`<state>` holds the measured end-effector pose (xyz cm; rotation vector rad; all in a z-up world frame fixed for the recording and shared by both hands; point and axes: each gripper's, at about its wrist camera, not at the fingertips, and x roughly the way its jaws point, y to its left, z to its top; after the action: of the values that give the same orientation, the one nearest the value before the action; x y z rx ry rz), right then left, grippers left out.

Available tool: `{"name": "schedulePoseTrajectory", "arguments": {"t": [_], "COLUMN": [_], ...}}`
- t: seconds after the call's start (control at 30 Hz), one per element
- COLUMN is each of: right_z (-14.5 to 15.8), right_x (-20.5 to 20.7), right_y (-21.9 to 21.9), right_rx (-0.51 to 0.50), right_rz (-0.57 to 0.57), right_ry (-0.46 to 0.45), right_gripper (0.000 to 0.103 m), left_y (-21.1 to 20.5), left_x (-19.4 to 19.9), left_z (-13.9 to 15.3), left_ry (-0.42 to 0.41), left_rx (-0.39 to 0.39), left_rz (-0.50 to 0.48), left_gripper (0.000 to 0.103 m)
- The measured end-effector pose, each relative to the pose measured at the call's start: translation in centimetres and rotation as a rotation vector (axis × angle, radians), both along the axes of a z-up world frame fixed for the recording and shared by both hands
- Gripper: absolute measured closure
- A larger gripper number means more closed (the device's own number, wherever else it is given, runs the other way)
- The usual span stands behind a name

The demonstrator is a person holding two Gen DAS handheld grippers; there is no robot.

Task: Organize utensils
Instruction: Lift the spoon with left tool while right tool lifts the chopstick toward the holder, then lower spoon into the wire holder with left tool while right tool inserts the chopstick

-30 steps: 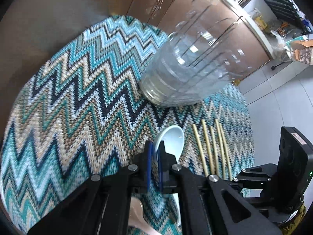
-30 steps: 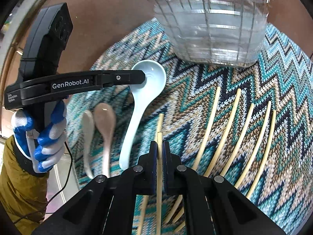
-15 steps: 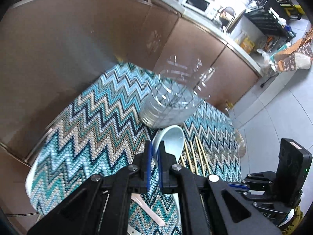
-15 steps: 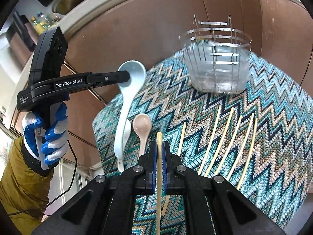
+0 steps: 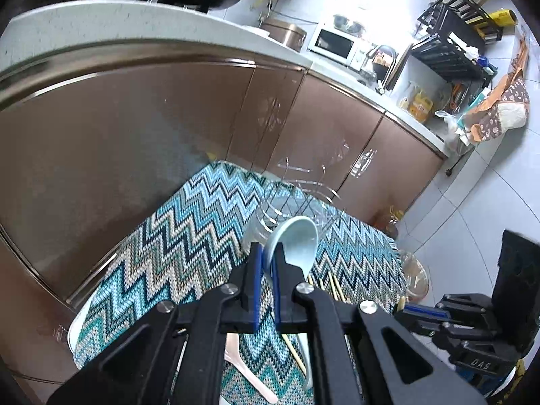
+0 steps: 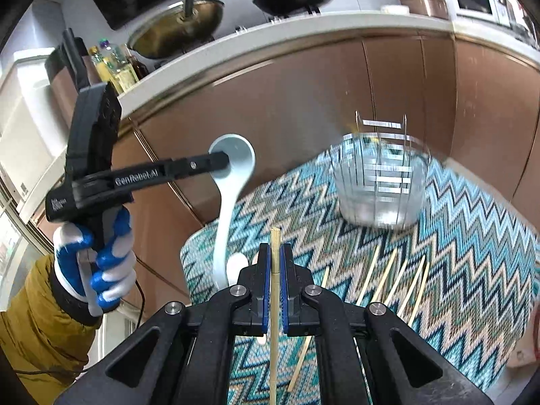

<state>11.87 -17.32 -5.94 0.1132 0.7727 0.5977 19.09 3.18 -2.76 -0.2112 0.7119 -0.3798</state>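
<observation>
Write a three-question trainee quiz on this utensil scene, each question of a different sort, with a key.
1. True or false: the left gripper grips the pale blue spoon by its bowl.
2. What is the right gripper shut on? A) a white spoon B) a chopstick C) nothing
3. Fill in: the clear holder stands on the zigzag ____.

Key: 1 true; 2 B; 3 mat.

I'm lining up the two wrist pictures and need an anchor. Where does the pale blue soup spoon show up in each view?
Left wrist: the pale blue soup spoon sits at centre, its bowl rim pinched in the left gripper, handle hanging down.
Right wrist: the spoon is left of centre, dangling in the air.
Shared landmark: the clear utensil holder on the zigzag mat.
</observation>
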Motion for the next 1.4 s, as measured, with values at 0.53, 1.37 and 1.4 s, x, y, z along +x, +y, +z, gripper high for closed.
{"name": "schedulePoseTrajectory", "arguments": {"t": [0.53,1.37,1.4], "right_z": [6.8,3.4,2.6], "right_x": [3.9,16.8,17.0], "right_y": [-1.9,-4.3,-4.2], "right_rx": [0.112,0.034,0.025], "right_rz": [-0.054,-0.360,-0.361], "right_ry": [-0.280,-0.619,-0.613], "right_gripper": [0.098,0.098,0.098], "left_y": [-1.9,-11.1,-11.3], "left_x": [3.2,12.9,13.0], "left_z": [4.1,-1.8,-2.2], "left_ry": [-0.141,-0.411,-0.405], "left_rx": [-0.017,0.179,0.179], "left_rz": [0.044,0.330,0.325], "left_gripper": [0.098,0.098,0.098]}}
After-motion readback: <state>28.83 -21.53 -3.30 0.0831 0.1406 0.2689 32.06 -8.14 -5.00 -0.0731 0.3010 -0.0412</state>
